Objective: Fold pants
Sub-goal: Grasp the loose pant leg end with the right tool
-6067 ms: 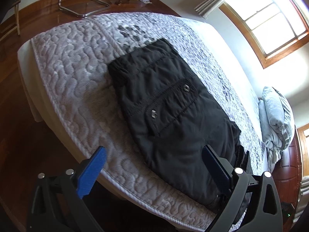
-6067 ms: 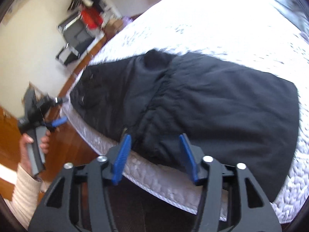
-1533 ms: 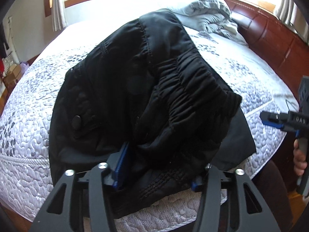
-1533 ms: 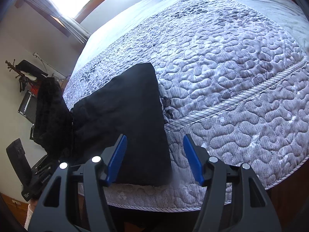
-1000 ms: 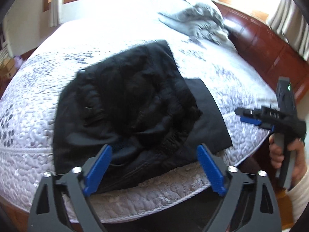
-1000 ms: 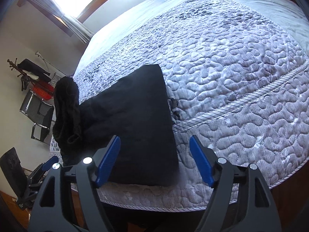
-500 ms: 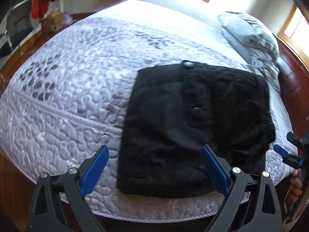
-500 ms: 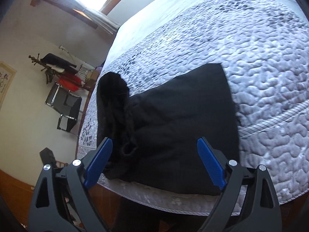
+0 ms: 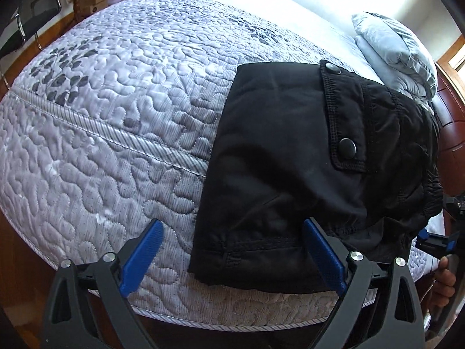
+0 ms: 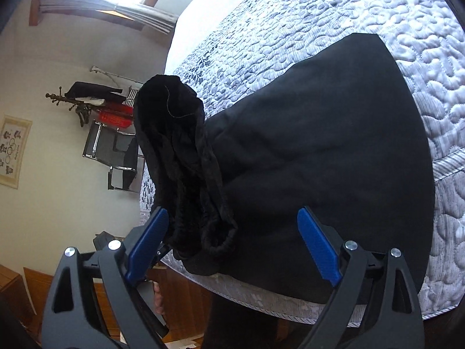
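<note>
With both my left tongs (image 9: 232, 254) and right tongs (image 10: 234, 245) spread wide and empty, the folded pants (image 9: 314, 157) lie at the bed (image 9: 116, 116) edge nearest me, where the bunched waistband could unroll or slide off.

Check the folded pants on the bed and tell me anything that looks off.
The black pants lie folded at the bed edge, but the gathered waistband end bunches up in a lump instead of lying flat.
</note>
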Demonstrator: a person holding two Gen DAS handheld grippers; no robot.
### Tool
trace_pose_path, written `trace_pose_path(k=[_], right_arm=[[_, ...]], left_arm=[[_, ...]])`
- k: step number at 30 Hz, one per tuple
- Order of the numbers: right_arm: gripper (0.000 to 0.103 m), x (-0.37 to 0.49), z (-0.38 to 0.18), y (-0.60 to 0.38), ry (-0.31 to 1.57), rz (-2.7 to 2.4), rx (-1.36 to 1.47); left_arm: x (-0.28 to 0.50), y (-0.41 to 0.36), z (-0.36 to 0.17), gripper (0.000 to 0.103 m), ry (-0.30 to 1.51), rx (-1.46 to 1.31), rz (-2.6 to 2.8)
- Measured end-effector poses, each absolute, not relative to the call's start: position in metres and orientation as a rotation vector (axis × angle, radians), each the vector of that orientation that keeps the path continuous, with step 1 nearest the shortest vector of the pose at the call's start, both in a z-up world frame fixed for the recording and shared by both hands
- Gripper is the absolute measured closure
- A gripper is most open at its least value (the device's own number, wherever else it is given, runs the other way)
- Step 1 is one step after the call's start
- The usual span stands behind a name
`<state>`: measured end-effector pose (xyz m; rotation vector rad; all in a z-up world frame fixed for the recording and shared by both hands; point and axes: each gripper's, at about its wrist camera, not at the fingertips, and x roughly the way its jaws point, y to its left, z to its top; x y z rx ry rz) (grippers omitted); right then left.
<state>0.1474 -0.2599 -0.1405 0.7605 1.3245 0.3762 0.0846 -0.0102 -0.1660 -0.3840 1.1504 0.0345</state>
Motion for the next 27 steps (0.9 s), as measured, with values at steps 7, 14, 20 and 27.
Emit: trace_pose_path(k=[7, 14, 20, 27], right_arm=[[0.013, 0.153, -0.139, -0.251, 1.314, 0.415, 0.755], [0.013, 0.148, -0.142, -0.255, 1.290, 0.420, 0.827], [0.012, 0.137, -0.143, -0.275, 1.264, 0.414, 0.909], [0.011, 0.150, -0.134, -0.264, 1.259, 0.441, 0.871]], left_arm=[[0.077, 0.001, -0.163, 0.006, 1.134, -0.385, 0.048], [0.072, 0.013, -0.165, 0.006, 1.137, -0.429, 0.059], [0.074, 0.014, -0.166, 0.006, 1.136, -0.419, 0.056], [0.077, 0.010, -0.166, 0.006, 1.138, -0.425, 0.049]])
